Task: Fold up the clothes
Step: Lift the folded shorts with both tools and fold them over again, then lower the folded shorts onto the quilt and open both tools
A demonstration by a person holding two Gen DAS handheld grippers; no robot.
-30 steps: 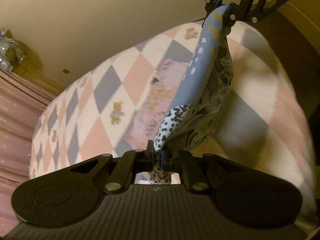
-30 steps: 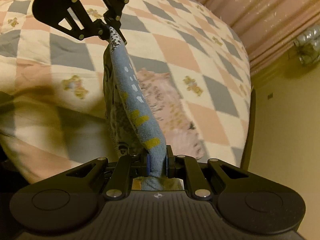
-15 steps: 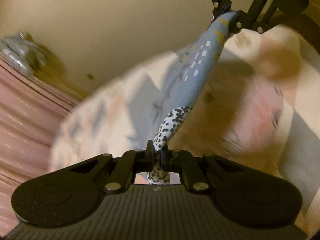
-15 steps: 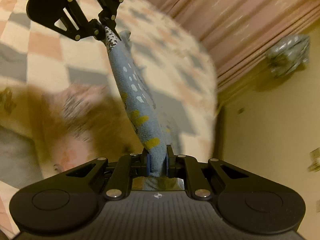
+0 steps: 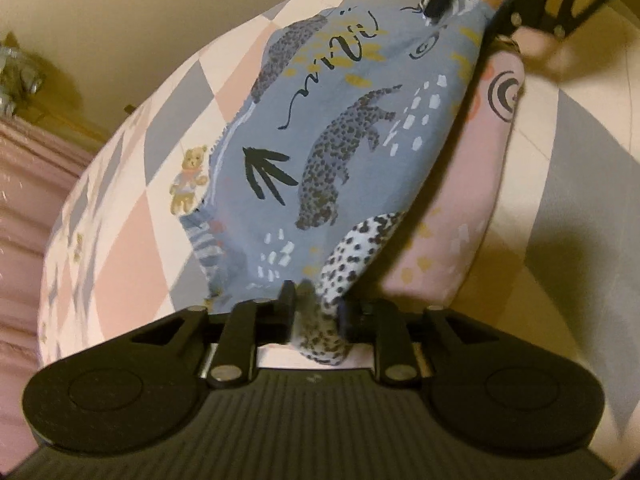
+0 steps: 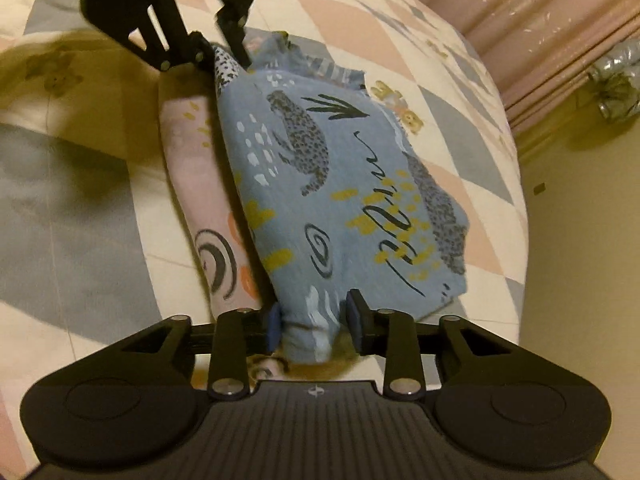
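A blue garment point(image 5: 340, 140) printed with leopards lies spread flat on the bed, partly over a folded pink garment point(image 5: 472, 184). My left gripper point(image 5: 316, 304) is open, and the garment's spotted near corner lies loose between its fingers. At the far corner my right gripper point(image 5: 472, 4) also stands apart around the cloth. In the right wrist view the blue garment point(image 6: 340, 184) covers the pink garment point(image 6: 200, 184). My right gripper point(image 6: 314, 320) is open with a blue fold between its pads, not pinched. The left gripper point(image 6: 224, 58) sits at the opposite corner.
The bed carries a checked quilt point(image 5: 132, 220) in pink, grey and white with teddy bears. Pink curtains point(image 6: 540, 20) hang past the bed's far side. A silver crinkled object point(image 6: 616, 88) sits by the beige wall point(image 6: 580, 280), beyond the quilt's edge.
The blue garment hung stretched between both shut grippers. It now lies spread flat on the bed over the pink one, and both grippers have opened.
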